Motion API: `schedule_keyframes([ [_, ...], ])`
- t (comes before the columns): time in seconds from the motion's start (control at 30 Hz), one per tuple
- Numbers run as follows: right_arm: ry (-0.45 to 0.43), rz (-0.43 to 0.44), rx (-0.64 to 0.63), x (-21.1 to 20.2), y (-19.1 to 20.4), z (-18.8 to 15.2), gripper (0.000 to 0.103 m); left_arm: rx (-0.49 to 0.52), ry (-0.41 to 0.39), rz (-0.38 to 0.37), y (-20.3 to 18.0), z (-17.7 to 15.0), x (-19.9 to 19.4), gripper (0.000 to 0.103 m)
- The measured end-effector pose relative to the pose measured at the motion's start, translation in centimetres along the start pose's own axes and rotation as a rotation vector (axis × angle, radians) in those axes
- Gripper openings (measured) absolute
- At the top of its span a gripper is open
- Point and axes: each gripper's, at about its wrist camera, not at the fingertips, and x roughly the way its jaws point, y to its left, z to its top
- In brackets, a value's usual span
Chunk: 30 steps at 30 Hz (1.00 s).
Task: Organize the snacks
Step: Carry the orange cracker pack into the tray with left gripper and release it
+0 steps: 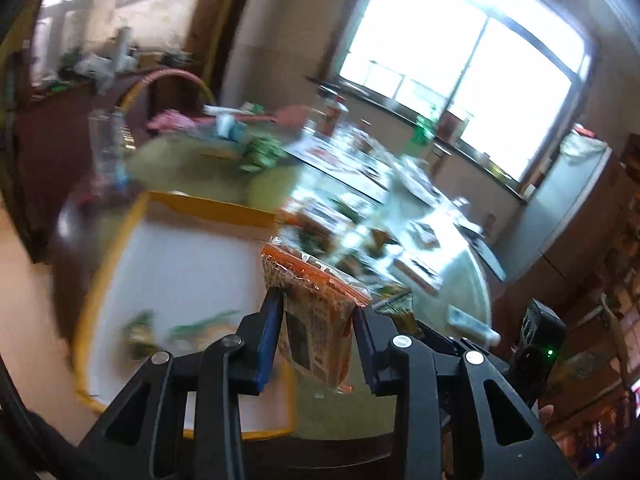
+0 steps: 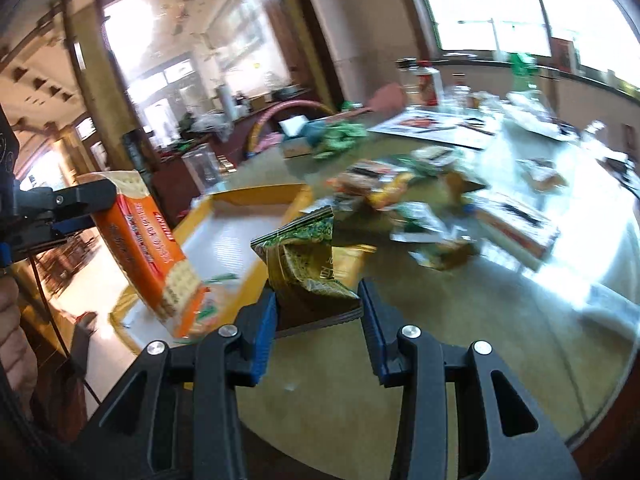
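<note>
1. Nearest the lens, right tongs (image 2: 318, 312) clenched on a crinkled green and gold snack bag (image 2: 308, 264), blue pads pressing its lower corners.
2. Left tongs (image 1: 318, 316) gripping an orange cracker pack (image 1: 316, 312), glossy film, flat block shape; seen from the right wrist, long axis tilted down toward the tray (image 2: 224, 240).
3. Tray: white floor, yellow rim, rectangular, lying at the desk (image 2: 400, 340) edge, ahead and left of the right tongs, just below the left ones. Left hand judged nearer to it.
4. A few small green packets (image 1: 140, 330) already inside the tray, blurred.
5. Loose pile of snacks (image 2: 400, 200) farther along the desk, well apart from both tongs; details smeared by motion.
6. Likely next: lower both packs into the tray; thin film may slip.
</note>
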Motion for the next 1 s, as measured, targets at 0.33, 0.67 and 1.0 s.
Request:
schedule_keyframes([
  [0.33,0.121,0.137,-0.106,6.6,6.6,0.8,0.041,-0.066,0.057,0.178,6.7,-0.7,0.5,0.014],
  [0.67,0.197,0.139,-0.161,11.7,9.1,1.2,0.041,-0.087,0.169,0.217,10.1,-1.3,6.6,0.011],
  [1.0,0.257,0.034,-0.165,15.9,9.5,2.2,0.047,-0.229,0.231,0.19,14.6,-3.7,8.7,0.06],
])
